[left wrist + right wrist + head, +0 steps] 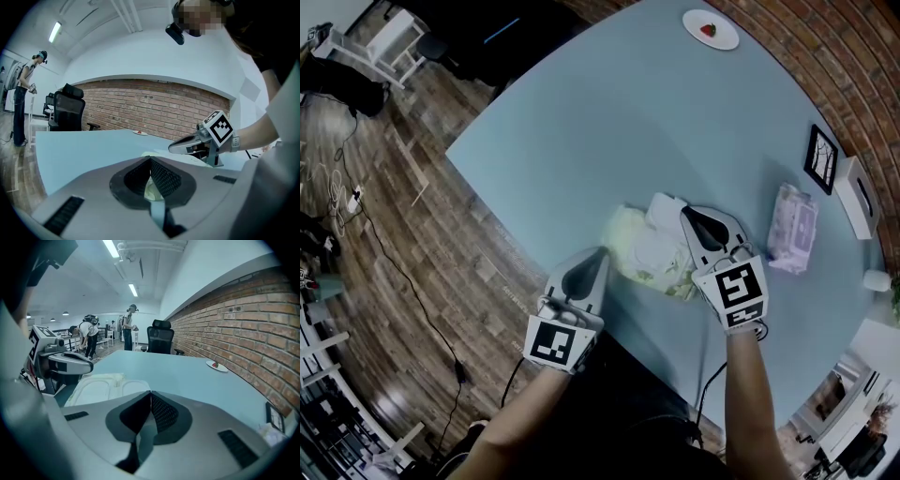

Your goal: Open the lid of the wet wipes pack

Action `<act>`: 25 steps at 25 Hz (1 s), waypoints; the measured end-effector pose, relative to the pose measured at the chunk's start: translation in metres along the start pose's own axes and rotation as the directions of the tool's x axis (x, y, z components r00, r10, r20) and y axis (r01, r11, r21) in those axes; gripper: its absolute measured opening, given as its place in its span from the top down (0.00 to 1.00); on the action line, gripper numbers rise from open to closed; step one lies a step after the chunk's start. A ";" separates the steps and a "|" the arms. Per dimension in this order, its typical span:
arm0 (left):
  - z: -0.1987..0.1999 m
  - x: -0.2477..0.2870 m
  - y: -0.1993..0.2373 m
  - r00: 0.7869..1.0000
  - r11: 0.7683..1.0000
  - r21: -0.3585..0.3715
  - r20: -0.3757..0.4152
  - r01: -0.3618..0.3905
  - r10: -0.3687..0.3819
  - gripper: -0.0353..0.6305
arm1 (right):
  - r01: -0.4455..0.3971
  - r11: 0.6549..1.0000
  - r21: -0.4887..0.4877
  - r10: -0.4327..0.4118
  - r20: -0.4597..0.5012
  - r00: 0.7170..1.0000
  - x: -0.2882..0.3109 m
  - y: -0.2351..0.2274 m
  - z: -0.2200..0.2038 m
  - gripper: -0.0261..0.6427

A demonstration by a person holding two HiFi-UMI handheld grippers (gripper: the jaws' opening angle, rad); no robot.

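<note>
A pale yellow-green wet wipes pack (630, 246) lies near the front edge of the blue table (581, 122). Its white lid (664, 210) shows in the right gripper view as a white frame with two rounded panels (110, 386). My left gripper (603, 253) is at the pack's left end with its jaws shut, and pale pack material shows between them (152, 190). My right gripper (683, 212) rests at the lid's right edge. Its jaws (151, 393) are shut, and I see nothing between the pads.
A purple wipes pack (794, 231) lies to the right. At the table's far side are a small framed picture (821, 157), a white box (860, 195) and a plate with a strawberry (711, 28). Several people stand far off (91, 338). An office chair (161, 339) stands beyond the table.
</note>
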State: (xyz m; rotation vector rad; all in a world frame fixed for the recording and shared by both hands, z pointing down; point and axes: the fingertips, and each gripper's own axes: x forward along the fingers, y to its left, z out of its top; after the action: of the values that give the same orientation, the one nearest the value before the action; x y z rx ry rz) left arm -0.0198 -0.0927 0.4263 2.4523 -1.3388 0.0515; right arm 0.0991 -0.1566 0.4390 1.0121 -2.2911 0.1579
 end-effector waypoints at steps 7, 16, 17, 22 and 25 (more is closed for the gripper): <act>0.000 -0.004 0.000 1.000 1.000 0.004 0.000 -0.006 0.006 0.93 | 0.018 0.999 0.043 -0.019 0.016 1.000 -0.013 0.000 -0.004 0.93; 0.004 -0.010 -0.007 1.000 1.000 0.007 0.015 0.011 -0.011 0.93 | 0.030 0.999 0.036 -0.031 0.029 0.999 -0.030 0.013 -0.002 0.93; 0.003 -0.012 -0.008 1.000 1.000 0.008 0.012 0.013 -0.013 0.93 | 0.026 0.999 0.036 -0.027 0.029 0.999 -0.032 0.015 -0.002 0.93; 0.011 -0.017 -0.014 0.999 1.000 0.012 0.029 0.018 -0.019 0.93 | -0.010 0.998 0.057 0.008 0.034 0.999 -0.044 0.030 -0.001 0.93; 0.017 -0.021 -0.019 0.999 0.999 0.026 0.032 0.026 -0.027 0.93 | -0.013 0.998 0.055 0.010 0.059 0.998 -0.054 0.038 0.005 0.93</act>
State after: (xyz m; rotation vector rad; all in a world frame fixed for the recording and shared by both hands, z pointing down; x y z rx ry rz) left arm -0.0175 -0.0715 0.4013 2.5023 -1.3266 0.0229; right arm 0.0978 -0.0978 0.4083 1.0448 -2.3578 0.1997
